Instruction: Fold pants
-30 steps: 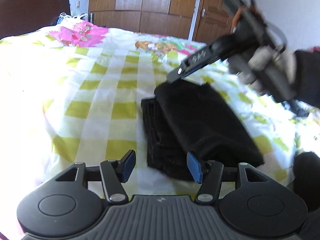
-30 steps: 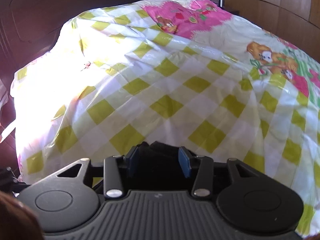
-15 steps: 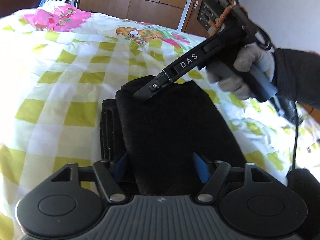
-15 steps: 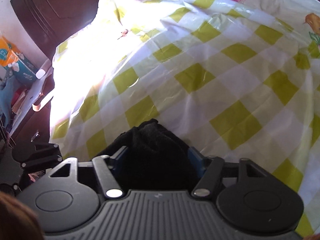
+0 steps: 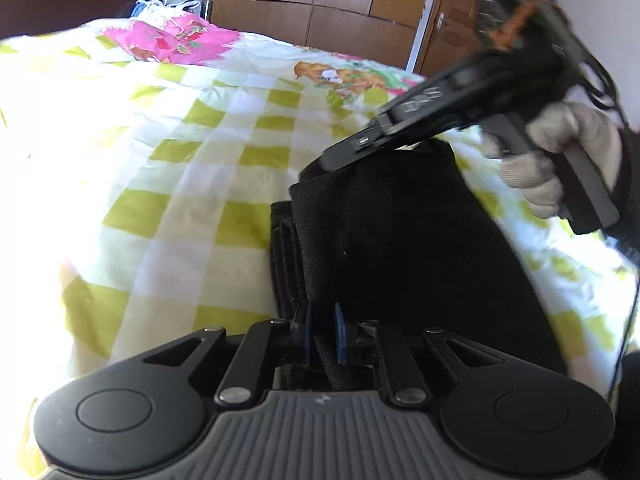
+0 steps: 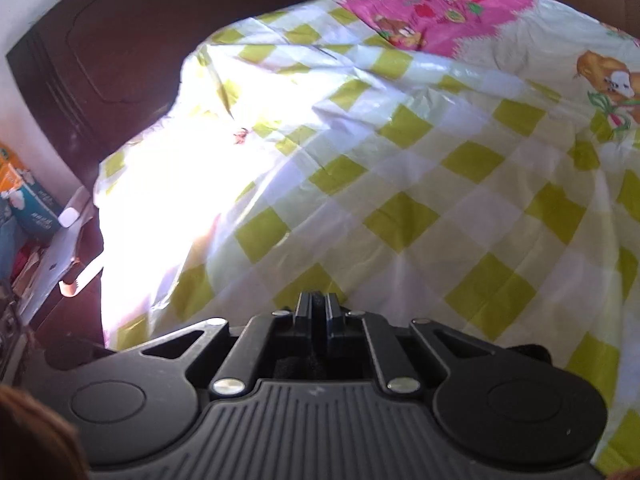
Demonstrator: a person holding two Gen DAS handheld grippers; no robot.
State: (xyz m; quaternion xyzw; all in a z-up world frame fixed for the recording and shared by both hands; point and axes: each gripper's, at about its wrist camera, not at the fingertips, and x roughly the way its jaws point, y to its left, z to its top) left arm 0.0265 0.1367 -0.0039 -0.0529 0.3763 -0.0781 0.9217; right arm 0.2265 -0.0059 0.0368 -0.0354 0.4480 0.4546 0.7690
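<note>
Left wrist: left claw (image 5: 322, 334) angled down, blue pads pinched shut on near edge of folded black knit pants (image 5: 400, 248) lying on yellow-checked bedsheet (image 5: 192, 168). Gloved hand (image 5: 560, 156) tilts right claw (image 5: 332, 160) onto far edge.
Right wrist: right claw (image 6: 318, 312) closed on black fabric.

White raised lettering runs along the side of the right gripper (image 5: 340, 158) in the left wrist view, blurred by motion; the marks cannot be made out for certain. In the right wrist view, an orange and teal box (image 6: 24, 200) beside the bed (image 6: 400, 184) carries printed writing too small to read.
</note>
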